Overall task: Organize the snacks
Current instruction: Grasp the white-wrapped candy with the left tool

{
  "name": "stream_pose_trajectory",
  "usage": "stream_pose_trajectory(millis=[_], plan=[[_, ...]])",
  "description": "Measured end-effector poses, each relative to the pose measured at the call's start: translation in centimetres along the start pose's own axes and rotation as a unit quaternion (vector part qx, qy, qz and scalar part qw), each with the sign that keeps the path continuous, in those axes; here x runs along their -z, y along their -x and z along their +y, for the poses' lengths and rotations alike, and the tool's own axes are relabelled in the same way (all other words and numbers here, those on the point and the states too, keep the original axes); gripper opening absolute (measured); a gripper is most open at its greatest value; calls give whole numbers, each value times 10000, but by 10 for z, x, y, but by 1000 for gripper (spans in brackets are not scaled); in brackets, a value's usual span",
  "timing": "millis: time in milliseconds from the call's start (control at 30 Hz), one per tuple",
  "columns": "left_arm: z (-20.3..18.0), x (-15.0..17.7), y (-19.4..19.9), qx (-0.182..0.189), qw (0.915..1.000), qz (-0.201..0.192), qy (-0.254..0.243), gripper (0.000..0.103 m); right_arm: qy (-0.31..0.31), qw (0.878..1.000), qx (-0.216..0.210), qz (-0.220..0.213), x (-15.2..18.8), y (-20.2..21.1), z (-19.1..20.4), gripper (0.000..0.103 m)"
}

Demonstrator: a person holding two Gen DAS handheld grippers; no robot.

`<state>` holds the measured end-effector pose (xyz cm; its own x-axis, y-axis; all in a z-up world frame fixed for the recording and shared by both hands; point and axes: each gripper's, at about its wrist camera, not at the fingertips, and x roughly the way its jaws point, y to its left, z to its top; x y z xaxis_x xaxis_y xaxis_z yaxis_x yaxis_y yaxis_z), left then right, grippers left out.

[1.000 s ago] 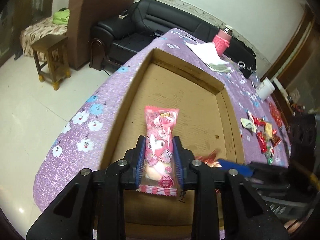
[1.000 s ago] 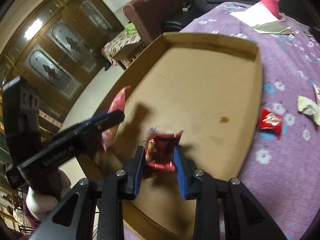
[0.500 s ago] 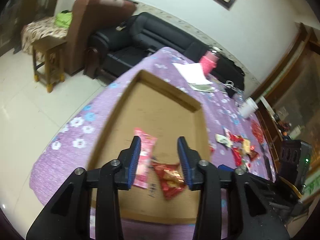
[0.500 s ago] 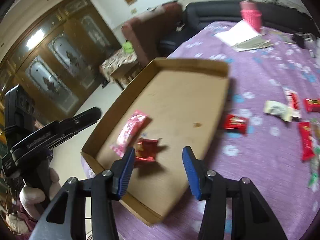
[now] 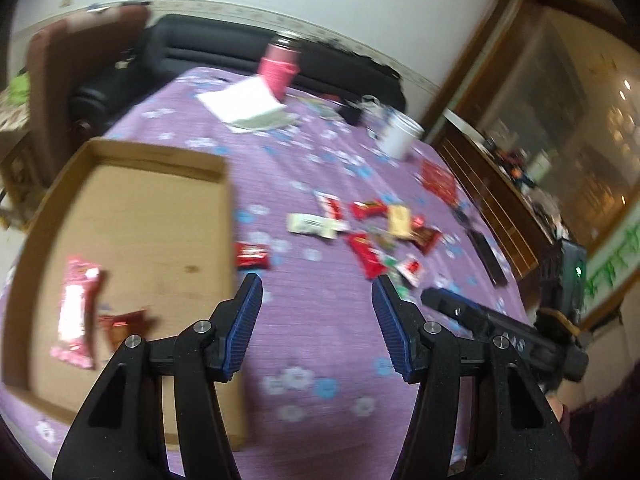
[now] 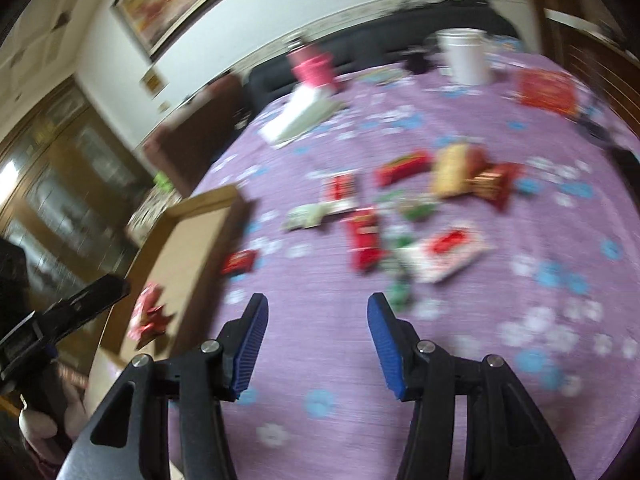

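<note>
Across the purple floral tablecloth (image 5: 320, 344), beside the cardboard tray (image 5: 160, 216), loose snack packets (image 6: 364, 236) look light, crinkly and slippery, best pinched across the flat middle, while the left gripper (image 5: 317, 320), opening, and right gripper (image 6: 318, 336) hover empty.

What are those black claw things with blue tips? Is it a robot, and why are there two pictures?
Not a robot: a person holds one grabber in each hand, each with a camera looking along its two fingers. One picture is from the left gripper, one from the right gripper. Both are open and empty; the left is opening wider. On the purple tablecloth sits a cardboard tray with a pink snack packet and a dark red snack packet inside. A pile of loose snacks waits beside it. The pictures are blurry.
</note>
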<state>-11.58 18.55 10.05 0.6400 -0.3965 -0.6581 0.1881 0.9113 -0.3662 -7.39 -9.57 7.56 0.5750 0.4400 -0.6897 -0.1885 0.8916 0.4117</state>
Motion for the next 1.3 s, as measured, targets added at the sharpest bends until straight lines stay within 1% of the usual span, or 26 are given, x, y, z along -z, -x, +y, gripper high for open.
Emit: stream_pose_trajectory(millis=[67,233,367,433,500,600,667,800,867,933,1067,1133,1167,1233,1267,1300], plan=[[-20,-1,-8,37,9998,98,-189,56,-232,9997,89,-78,-2,9,-25,56],[-43,-3,-24,-53,9988,284,-399,56,-617,9977,186,-191,-14,23,-73,56],[-39,-14,-34,-131,9992,311,-223,56,-853,9960,92,-253,-27,22,-101,56],[-33,-20,-41,-124,9992,354,-99,57,-915,9955,-4,-227,-34,16,-109,56],[-25,-26,-50,-120,9990,433,43,58,-873,9961,-72,-132,-38,6,-109,56],[-10,-37,-75,-40,9976,613,331,58,-637,9979,-122,79,-44,-15,-99,56],[1,-43,-93,43,9955,755,578,58,-441,9986,-196,217,-47,-30,-88,56],[23,-51,-128,221,9879,1023,1144,58,-79,9993,-101,364,-50,-56,-68,56],[29,-58,-141,300,9860,1035,1274,58,61,9993,-101,360,-48,-62,-64,56],[29,-64,-150,183,9876,973,1219,58,147,9994,-181,239,-46,-63,-64,56],[23,-76,-174,-216,9931,937,678,58,16,9994,-333,80,-47,-61,-72,56],[21,-78,-188,-369,9937,982,393,58,-85,9993,-352,28,-48,-60,-78,56],[20,-78,-195,-421,9929,1079,279,58,-134,9992,-368,19,-50,-60,-80,56],[20,-74,-204,-335,9912,1263,209,58,-192,9991,-385,-2,-50,-59,-83,56],[17,-69,-207,-203,9899,1398,141,58,-203,9991,-378,-13,-50,-59,-83,56],[12,-66,-207,-182,9899,1409,-18,58,-211,9991,-367,-23,-50,-58,-84,56]])
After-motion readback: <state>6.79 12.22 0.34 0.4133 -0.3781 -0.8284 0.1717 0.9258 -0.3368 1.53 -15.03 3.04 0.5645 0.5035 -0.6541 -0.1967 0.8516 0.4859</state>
